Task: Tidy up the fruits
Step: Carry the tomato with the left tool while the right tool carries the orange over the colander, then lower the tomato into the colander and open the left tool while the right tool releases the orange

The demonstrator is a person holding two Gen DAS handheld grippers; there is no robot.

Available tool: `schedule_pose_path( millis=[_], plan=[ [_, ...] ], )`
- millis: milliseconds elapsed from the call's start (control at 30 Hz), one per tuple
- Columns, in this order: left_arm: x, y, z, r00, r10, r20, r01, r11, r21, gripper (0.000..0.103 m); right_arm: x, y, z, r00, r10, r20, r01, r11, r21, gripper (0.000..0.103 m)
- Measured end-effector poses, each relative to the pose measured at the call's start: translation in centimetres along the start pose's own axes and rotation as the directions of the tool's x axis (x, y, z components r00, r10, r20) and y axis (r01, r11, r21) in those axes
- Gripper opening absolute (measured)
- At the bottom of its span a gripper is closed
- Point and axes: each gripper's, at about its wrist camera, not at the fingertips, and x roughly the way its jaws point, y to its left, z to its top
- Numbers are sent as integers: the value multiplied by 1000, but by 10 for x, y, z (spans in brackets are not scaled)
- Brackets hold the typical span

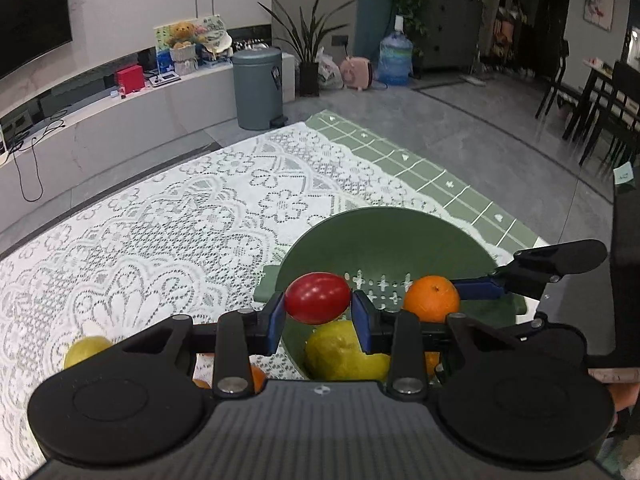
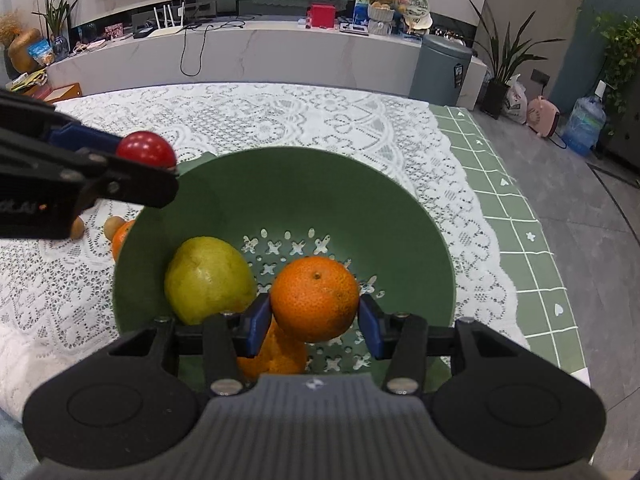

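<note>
Left wrist view: the left tongs [image 1: 318,314] clamp a glossy red round fruit [image 1: 318,297] just above the near rim of the perforated green plastic bowl [image 1: 384,240] — poised, I judge, to drop it in.

Right wrist view: the right tongs [image 2: 315,322] pinch a dimpled orange [image 2: 315,298] over the bowl's floor, beside a yellow-green pear [image 2: 208,278] lying inside — the bowl being the collecting place.

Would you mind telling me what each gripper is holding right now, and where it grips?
The left gripper clamps a red fruit across its sides; the right gripper clamps an orange across its sides, above the green bowl.
</note>
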Motion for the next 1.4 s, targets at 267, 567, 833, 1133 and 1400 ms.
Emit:
schedule_pose_path(
  millis=[267,567,833,1133,1400],
  plan=[
    [28,-4,14,996,6,-84,0,997,75,40,11,1,0,1000,-8,-28,8,1000,2,45],
    [60,-12,21,982,41,-182,-15,989,145,40,18,-5,2,1000,9,-26,-8,999,41,45],
    [82,-14,22,966,56,-253,-16,988,155,40,23,0,2,1000,8,-29,-8,1000,6,45],
    [88,-15,21,959,57,-277,-12,987,161,43,21,1,2,1000,17,-20,-17,1000,8,46],
    [88,-16,21,959,63,-277,-22,989,149,45,16,0,2,1000,19,9,-19,1000,24,50]
  ],
)
